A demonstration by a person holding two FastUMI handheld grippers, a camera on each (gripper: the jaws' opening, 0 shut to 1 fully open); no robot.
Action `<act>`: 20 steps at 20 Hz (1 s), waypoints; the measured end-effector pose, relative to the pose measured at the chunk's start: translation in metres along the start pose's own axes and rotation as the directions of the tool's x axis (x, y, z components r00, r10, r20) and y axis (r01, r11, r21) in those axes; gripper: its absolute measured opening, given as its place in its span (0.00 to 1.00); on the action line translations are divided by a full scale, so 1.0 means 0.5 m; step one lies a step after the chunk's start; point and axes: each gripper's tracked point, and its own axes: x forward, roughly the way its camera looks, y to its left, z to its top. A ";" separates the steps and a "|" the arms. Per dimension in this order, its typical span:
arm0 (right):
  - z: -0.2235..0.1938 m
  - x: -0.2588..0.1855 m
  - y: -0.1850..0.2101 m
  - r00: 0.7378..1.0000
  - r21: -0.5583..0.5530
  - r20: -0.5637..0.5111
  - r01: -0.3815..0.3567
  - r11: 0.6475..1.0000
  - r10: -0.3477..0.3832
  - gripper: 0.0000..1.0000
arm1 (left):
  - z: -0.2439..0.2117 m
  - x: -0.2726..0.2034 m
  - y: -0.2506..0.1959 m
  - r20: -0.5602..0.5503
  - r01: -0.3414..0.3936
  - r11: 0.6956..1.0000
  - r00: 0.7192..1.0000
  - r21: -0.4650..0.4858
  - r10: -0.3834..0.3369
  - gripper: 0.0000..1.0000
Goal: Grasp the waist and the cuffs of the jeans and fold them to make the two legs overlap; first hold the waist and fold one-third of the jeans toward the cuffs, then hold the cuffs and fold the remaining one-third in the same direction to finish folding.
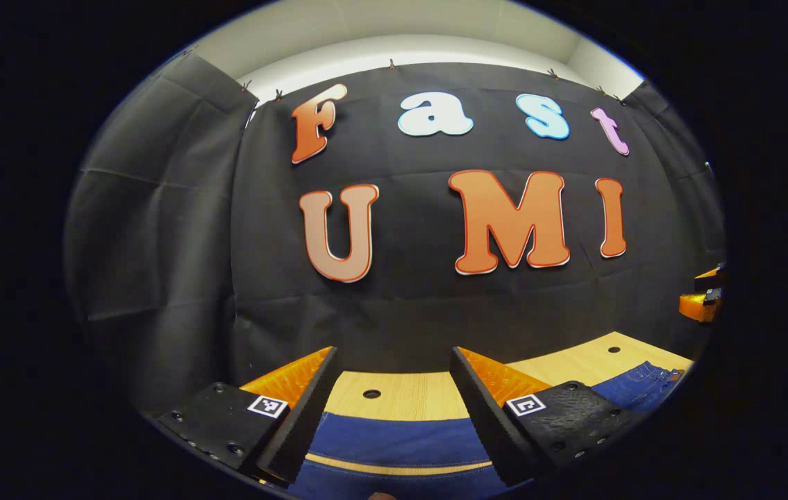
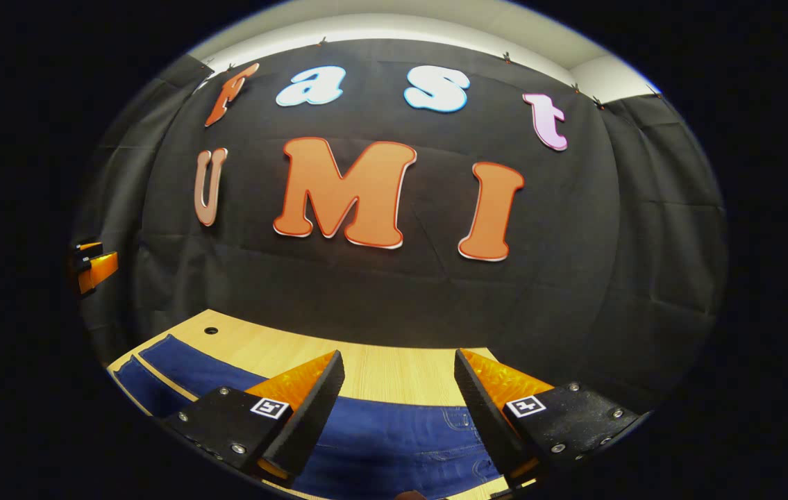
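Denim is what we have to deal with: the dark blue jeans lie flat on the pale wooden table, spread across it below both claws. In the left gripper view two blue bands, which we take for the legs, run side by side with a strip of table between them, and the bunched part with stitching sits far to the right. In the right gripper view the stitched pocket area lies just under the claw, and the legs trail away to the left.

The left claw stands with its jaws wide apart, holding nothing, above the leg cloth. The right claw is likewise spread and empty, over the waist end.

We judge the cloth soft and limp but fairly heavy for fabric, likely to sag and drag between two holds. The thick waistband and the hemmed cuffs look like the firmest places to pinch, since a single thin layer could slip. We would bite deep at the edge.
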 end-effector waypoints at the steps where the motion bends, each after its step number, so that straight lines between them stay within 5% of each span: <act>1: -0.015 0.000 -0.013 1.000 0.006 -0.024 0.014 1.000 -0.013 0.98 | -0.017 0.001 0.013 -0.028 -0.005 1.000 1.000 -0.023 0.004 0.99; 11: -0.146 -0.009 -0.101 0.971 0.105 -0.231 0.093 0.990 -0.066 0.98 | -0.215 -0.030 0.137 -0.301 -0.130 0.979 0.951 -0.158 0.078 0.99; 20: -0.282 -0.011 -0.126 0.894 0.283 -0.448 0.148 0.948 -0.007 0.98 | -0.424 -0.082 0.223 -0.587 -0.331 0.862 0.808 -0.384 0.049 0.98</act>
